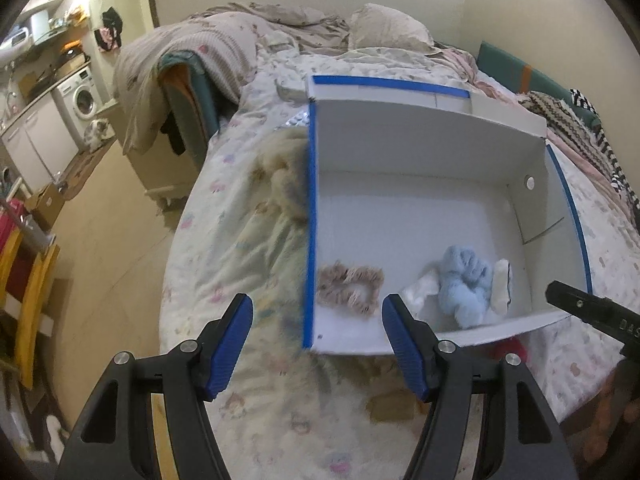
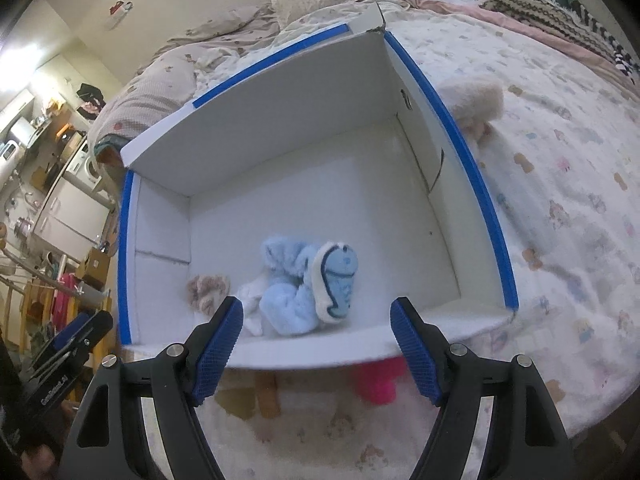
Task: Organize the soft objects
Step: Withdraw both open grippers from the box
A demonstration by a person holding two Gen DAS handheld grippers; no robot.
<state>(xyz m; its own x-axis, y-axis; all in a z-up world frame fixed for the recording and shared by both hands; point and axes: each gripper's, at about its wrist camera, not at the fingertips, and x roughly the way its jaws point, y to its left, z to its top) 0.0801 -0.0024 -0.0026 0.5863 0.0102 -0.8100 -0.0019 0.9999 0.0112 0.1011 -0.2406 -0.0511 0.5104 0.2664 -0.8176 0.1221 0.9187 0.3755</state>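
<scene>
A white box with blue-taped rims (image 1: pixel 420 152) (image 2: pixel 288 120) lies on the bed. Inside lie a beige scrunchie (image 1: pixel 350 286) (image 2: pixel 206 288), a light blue plush toy (image 1: pixel 464 284) (image 2: pixel 304 284) and a white cloth (image 1: pixel 418 292) (image 2: pixel 250 300). My left gripper (image 1: pixel 318 342) is open and empty above the box's near left corner. My right gripper (image 2: pixel 318 346) is open and empty over the box's near wall, just in front of the blue plush. A pink soft object (image 2: pixel 378 384) (image 1: pixel 510 350) lies on the bed beside the near wall. A cream fluffy item (image 1: pixel 286 172) lies left of the box, and another (image 2: pixel 478 106) lies right of it.
The bed carries a patterned sheet (image 1: pixel 248 264), a rumpled duvet (image 1: pixel 208 48) and pillows (image 1: pixel 384 26). A small tan object (image 2: pixel 266 398) lies near the pink one. The bed's left edge drops to the floor (image 1: pixel 112 216), with a washing machine (image 1: pixel 82 100) and cluttered shelves beyond.
</scene>
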